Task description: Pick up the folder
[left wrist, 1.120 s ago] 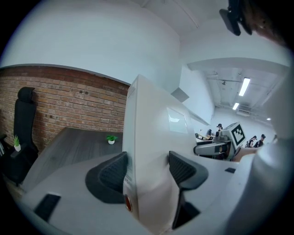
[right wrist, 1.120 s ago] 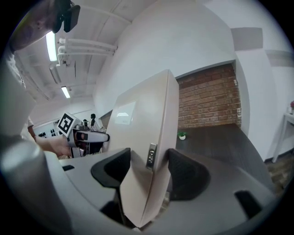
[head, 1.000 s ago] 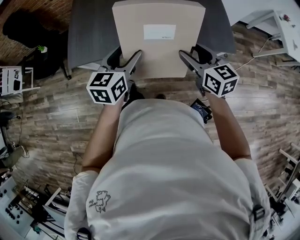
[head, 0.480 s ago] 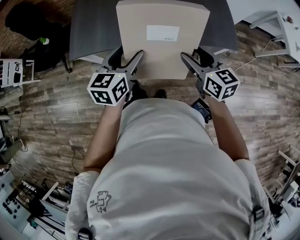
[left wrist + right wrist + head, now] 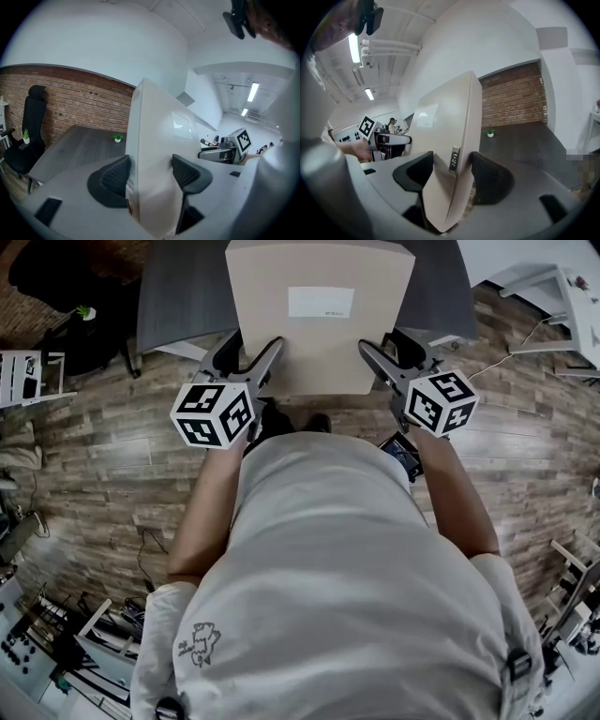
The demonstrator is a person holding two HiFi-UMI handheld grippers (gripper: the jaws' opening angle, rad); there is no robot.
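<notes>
1. Left gripper (image 5: 255, 354): jaws clamped on the folder's (image 5: 319, 343) near-left edge, with a pad on each face.
2. Right gripper (image 5: 382, 348): jaws clamped on the near-right edge in the same way.
3. The folder is beige with a white label (image 5: 321, 303). It is held between both grippers in front of the person, over the dark desk (image 5: 178, 306), and its near edge sticks out past the desk rim.
4. Progress: the grasp is done and the folder looks raised and tilted. The far edge is hidden, so I can't confirm it is clear of the desk.
5. Left to do: probably just finish or steady the lift.
</notes>
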